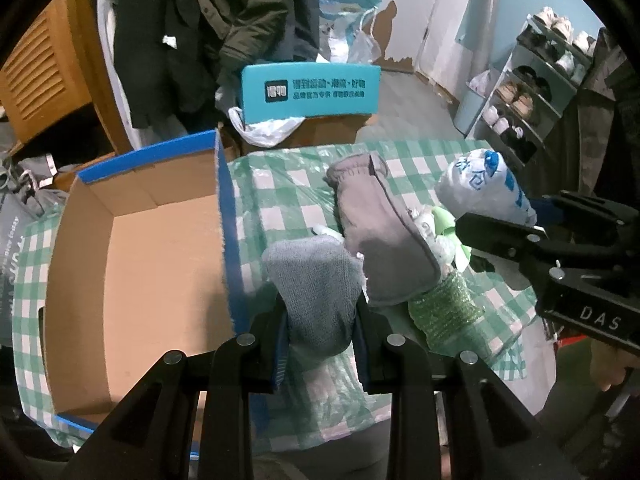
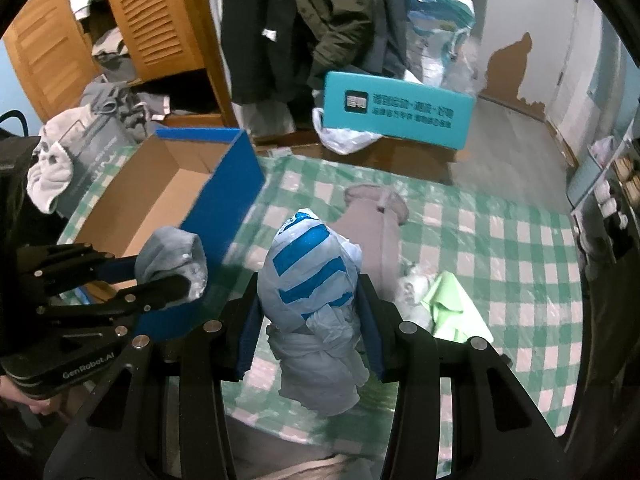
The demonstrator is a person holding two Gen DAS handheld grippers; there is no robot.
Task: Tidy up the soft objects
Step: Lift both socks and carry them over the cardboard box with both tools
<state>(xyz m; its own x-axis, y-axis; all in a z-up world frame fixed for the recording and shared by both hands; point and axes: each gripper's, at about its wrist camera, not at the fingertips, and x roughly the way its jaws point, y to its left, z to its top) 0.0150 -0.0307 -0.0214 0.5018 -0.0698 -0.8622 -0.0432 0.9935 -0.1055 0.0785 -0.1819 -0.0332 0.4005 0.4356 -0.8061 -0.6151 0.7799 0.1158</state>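
Left gripper (image 1: 320, 316): clamped on grey sock (image 1: 316, 284). Right gripper (image 2: 308, 320): clamped on knotted blue-white plastic bag (image 2: 312, 280). Open cardboard box (image 1: 140, 248): at 9 o'clock.

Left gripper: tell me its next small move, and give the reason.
Probably carry it a little left over the open cardboard box and release. The left gripper is shut on the grey cloth, lifted just beside the box's blue wall, and the box looks bare inside.
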